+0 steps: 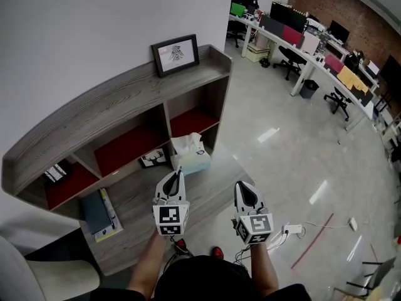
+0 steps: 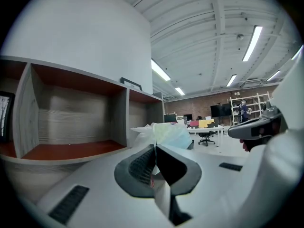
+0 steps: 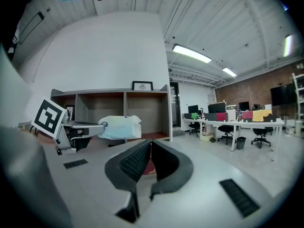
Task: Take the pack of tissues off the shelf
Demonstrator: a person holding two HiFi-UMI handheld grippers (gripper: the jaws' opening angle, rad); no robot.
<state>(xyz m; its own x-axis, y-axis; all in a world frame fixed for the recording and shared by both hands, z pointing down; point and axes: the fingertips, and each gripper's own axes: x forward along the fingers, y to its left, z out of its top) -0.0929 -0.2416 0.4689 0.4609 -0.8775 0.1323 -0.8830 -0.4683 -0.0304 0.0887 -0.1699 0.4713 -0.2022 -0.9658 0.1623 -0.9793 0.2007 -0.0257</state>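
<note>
Shelf: long grey wood-grain shelf unit [image 1: 94, 115] with red-floored open compartments, set against a white wall.
Left gripper: white two-jaw gripper [image 1: 179, 171] with a marker cube; its fingers are pressed together, pinching a thin fold of the tissue pack's wrapper.
Right gripper: matching white gripper [image 1: 241, 187] just beside the left one; its fingers meet at the tips and hold nothing.
Tissue pack: pale blue-and-white soft plastic pack of tissues [image 1: 190, 155], hanging at the left gripper's tip, out in front of the compartments.
Frame: small black picture frame [image 1: 175, 54], upright on the shelf top.
</note>
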